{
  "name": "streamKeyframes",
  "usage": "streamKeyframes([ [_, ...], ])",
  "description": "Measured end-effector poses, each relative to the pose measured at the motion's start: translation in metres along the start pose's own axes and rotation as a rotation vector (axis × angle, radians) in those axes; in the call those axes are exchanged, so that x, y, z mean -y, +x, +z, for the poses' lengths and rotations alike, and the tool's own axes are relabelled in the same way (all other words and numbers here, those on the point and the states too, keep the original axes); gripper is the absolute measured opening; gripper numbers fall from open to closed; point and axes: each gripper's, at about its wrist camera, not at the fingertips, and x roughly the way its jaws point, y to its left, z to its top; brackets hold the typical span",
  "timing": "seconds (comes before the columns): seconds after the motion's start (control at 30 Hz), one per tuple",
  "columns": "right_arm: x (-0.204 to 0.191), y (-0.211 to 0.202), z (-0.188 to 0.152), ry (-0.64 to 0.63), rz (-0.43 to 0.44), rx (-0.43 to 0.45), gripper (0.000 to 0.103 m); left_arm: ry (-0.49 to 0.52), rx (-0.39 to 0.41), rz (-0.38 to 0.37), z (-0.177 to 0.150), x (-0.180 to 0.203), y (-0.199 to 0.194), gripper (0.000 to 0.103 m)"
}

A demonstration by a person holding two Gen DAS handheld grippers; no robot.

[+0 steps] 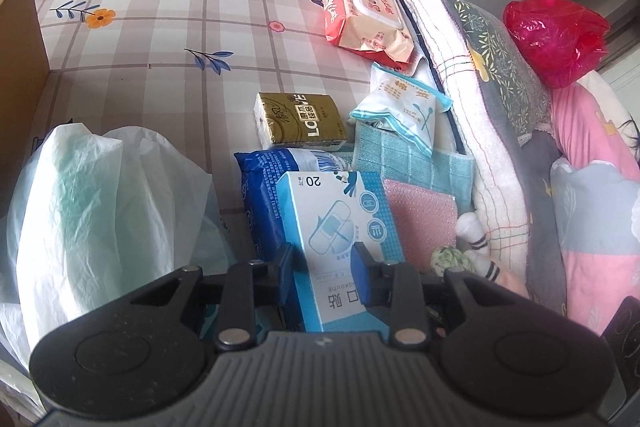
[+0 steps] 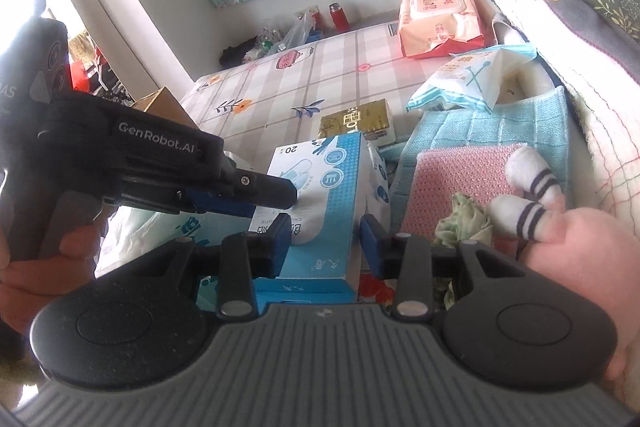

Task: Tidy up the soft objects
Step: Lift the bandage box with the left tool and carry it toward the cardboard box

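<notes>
On the bed (image 1: 168, 39), the blue-and-white bandage box (image 1: 340, 227) lies atop the pile of soft packs, long axis pointing away from both cameras. The left tongs (image 1: 325, 259) and the right tongs (image 2: 325, 233) straddle its near end, narrowly apart; whether the pads press it is unclear.
</notes>
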Motion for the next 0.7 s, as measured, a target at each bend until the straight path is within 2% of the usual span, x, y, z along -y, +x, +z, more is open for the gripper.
streamKeyframes([
  [0.13, 0.004, 0.003, 0.001, 0.021, 0.01, -0.007, 0.037, -0.038, -0.017, -0.016, 0.002, -0.004, 0.002, 0.037],
  [0.3, 0.006, 0.005, 0.002, 0.029, 0.021, -0.013, 0.039, -0.062, -0.039, -0.022, 0.004, -0.006, 0.01, 0.047],
  [0.5, 0.002, 0.008, 0.001, 0.031, 0.035, -0.016, 0.041, -0.047, -0.007, 0.01, 0.001, 0.003, 0.004, 0.05],
  [0.7, -0.008, -0.009, 0.0, 0.034, 0.05, 0.011, 0.04, -0.055, 0.028, -0.018, -0.004, 0.004, -0.023, 0.05],
])
